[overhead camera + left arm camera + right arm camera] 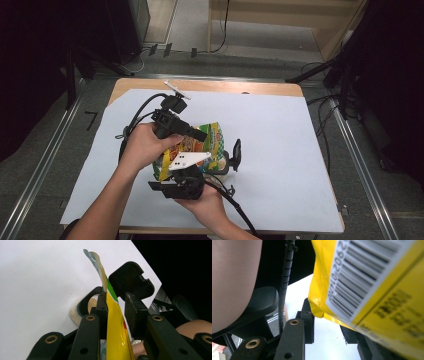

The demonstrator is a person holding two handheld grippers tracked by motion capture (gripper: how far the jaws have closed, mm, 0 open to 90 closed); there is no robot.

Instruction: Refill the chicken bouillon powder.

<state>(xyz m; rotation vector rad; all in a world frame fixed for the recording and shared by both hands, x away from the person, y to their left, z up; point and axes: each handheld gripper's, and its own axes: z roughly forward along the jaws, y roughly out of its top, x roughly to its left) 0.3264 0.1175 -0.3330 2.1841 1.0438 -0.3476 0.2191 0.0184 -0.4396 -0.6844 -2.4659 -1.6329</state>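
Yellow snack bag [210,145] between both claws

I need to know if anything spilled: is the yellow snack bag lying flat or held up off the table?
Held up: the snack bag is gripped on edge between both grippers, above the white sheet.

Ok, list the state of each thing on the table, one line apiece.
Snack bag: held up off the table between both grippers, top edge open.
Left gripper: shut on the bag's top edge.
Right gripper: shut on the bag's lower end.
Bowl: sits on the white sheet, crumbs inside.
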